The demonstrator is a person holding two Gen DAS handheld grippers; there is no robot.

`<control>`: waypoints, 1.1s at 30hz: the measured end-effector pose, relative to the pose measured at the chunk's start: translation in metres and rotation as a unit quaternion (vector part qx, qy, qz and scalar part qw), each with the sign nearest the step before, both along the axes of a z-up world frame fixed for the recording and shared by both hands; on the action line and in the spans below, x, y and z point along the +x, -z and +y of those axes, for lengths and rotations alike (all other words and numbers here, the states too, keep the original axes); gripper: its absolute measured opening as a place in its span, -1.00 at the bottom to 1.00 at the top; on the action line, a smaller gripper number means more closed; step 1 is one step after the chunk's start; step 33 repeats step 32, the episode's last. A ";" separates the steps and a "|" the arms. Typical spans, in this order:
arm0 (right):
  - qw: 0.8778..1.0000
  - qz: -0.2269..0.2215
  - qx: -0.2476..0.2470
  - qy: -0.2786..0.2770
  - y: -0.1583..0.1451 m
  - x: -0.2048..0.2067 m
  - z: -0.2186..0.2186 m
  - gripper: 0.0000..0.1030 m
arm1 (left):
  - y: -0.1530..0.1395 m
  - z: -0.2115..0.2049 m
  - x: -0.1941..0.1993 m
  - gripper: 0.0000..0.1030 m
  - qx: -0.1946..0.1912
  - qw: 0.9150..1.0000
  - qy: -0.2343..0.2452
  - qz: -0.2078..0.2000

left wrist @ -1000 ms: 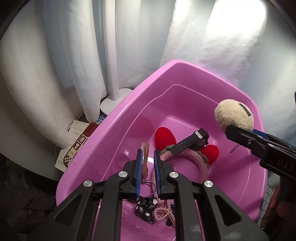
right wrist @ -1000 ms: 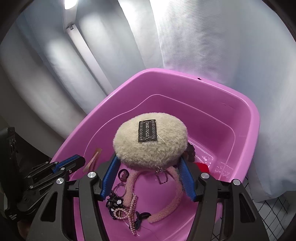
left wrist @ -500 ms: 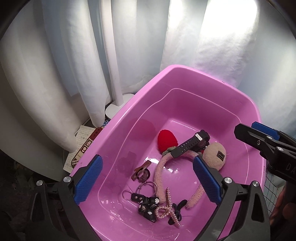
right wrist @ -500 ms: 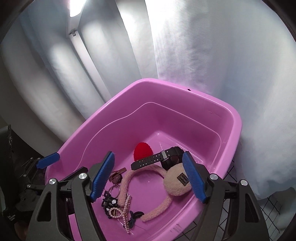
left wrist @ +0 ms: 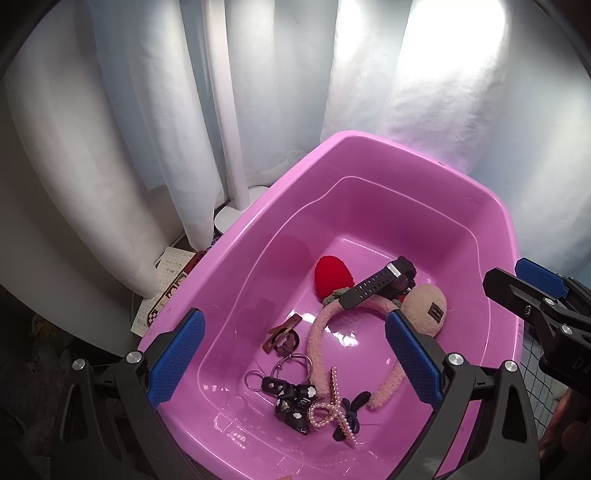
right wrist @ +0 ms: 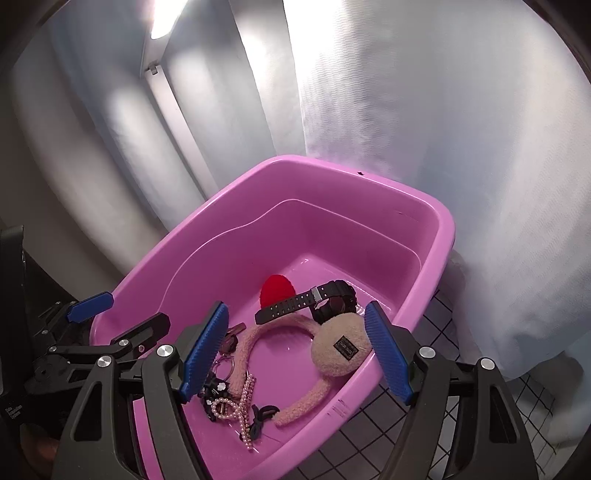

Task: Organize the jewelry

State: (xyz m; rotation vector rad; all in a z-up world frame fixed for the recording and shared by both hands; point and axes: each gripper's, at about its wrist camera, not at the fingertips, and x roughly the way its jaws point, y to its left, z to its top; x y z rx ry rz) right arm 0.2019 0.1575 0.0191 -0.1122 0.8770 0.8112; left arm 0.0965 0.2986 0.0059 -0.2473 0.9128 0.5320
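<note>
Jewelry lies in pink tub (left wrist: 491,206); both grippers' jaws empty, spread

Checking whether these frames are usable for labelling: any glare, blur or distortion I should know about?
Left wrist view: backlit curtain blown out at top right, fisheye bends the pink tub, small glints on its floor, items sharp. Right wrist view: lamp flares at top left, dark corner vignette, watch crisp.

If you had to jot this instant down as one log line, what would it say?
left gripper: open, empty | right gripper: open, empty | pink tub: holds fuzzy headband, black watch, pearl clip
</note>
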 end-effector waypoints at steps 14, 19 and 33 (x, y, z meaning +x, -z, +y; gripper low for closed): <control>1.000 -0.001 0.002 0.003 0.000 -0.007 -0.004 0.41 | -0.005 -0.002 -0.007 0.87 0.000 1.000 0.005 -0.006; 1.000 -0.002 0.001 0.004 -0.001 -0.011 -0.005 0.41 | -0.007 -0.002 -0.009 0.87 -0.003 1.000 0.010 -0.014; 1.000 -0.006 0.000 0.007 -0.002 -0.019 -0.010 0.41 | -0.005 -0.001 -0.012 0.87 -0.008 1.000 0.005 -0.001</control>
